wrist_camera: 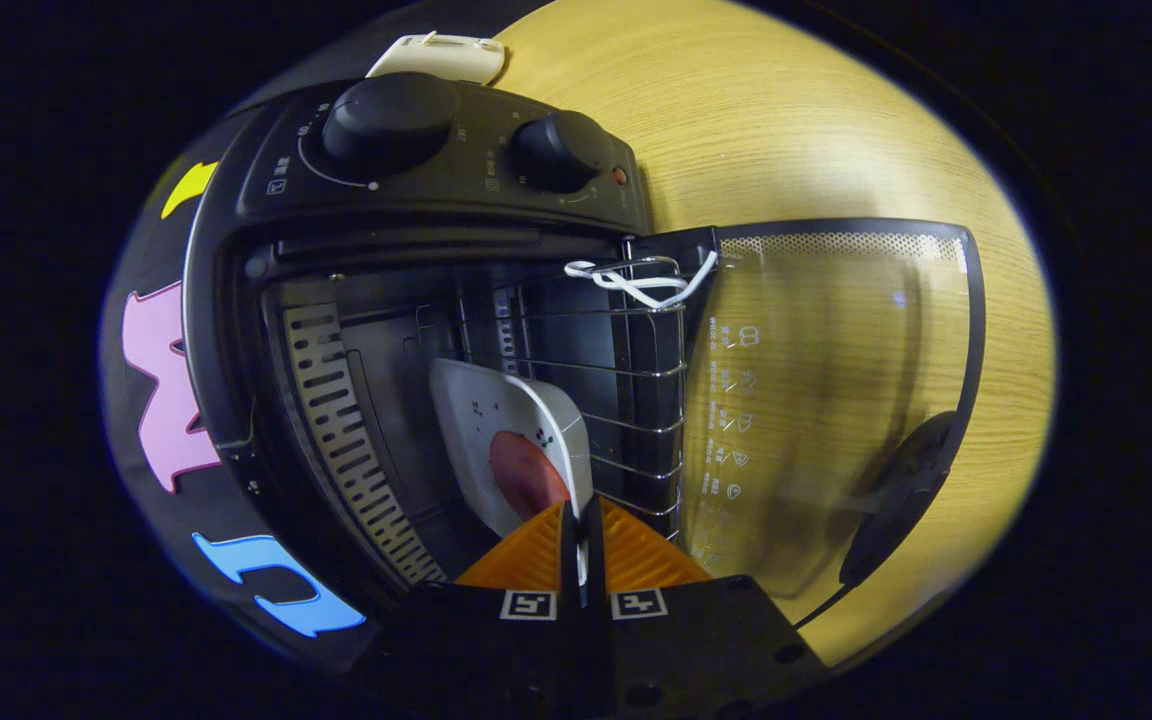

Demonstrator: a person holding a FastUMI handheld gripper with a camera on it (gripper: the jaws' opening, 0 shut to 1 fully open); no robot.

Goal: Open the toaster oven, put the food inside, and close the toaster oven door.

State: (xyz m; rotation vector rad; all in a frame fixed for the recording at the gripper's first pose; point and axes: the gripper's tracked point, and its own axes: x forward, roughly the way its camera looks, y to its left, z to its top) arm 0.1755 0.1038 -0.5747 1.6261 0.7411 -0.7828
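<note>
The view is rolled a quarter turn. A black toaster oven (236, 330) stands with its glass door (826, 400) swung fully open and lying flat over the wooden table. My gripper (581, 530) is shut on the rim of a white plate (496, 420), which sits tilted inside the oven cavity against the wire rack (626, 390). On the plate lies a reddish-brown piece of food (526, 475), just ahead of my fingertips. Two black knobs (391, 120) sit on the oven's control panel.
The wooden table (786, 130) spreads beyond the oven and under the open door. A white plastic object (441, 55) lies behind the oven. A white cord (636, 280) is tied at the rack's corner near the door hinge. The door's dark handle (901, 500) is at its outer edge.
</note>
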